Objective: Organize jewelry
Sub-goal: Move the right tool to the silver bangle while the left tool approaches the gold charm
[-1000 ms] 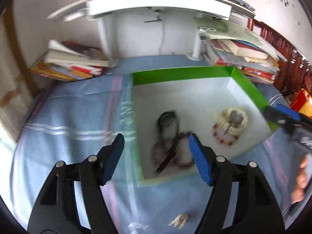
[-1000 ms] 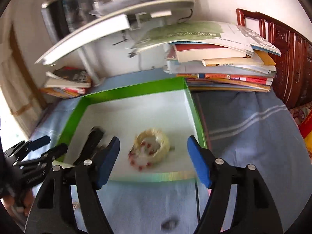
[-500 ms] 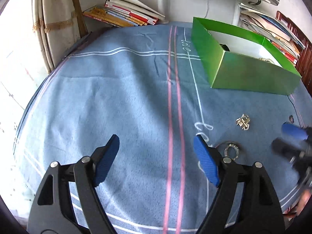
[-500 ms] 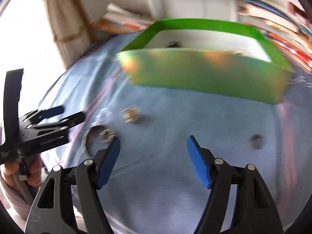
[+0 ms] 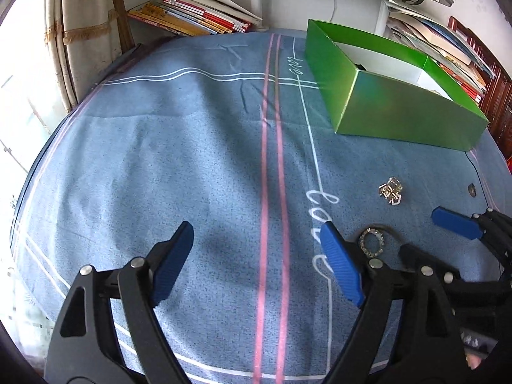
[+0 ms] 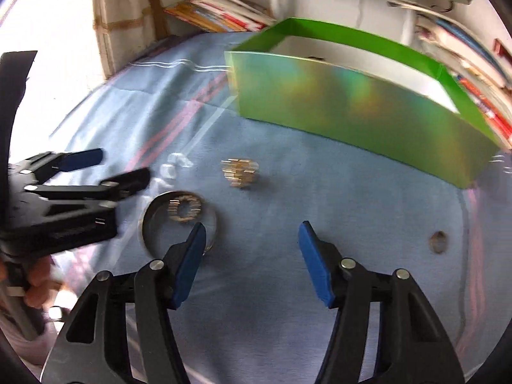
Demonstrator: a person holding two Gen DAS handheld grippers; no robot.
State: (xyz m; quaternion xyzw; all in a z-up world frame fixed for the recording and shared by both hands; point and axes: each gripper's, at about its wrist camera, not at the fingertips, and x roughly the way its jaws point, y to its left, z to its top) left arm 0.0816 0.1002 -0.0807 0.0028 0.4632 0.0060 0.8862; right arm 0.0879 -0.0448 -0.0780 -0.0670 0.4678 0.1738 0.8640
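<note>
Left gripper (image 5: 256, 262) opening, right gripper (image 6: 251, 264) closing, both empty.

A shiny green box (image 5: 400, 112) (white inside) sits on a blue cloth (image 5: 192, 160) striped pink and white.

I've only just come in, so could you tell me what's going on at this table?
A person with a gripper in each hand is sorting jewelry into a green box. Both grippers are empty above the blue cloth: the left gripper has just been opening, the right gripper closing. A silver bangle ringing a beaded bracelet, a gold cluster and a small dark piece lie on the cloth.
</note>
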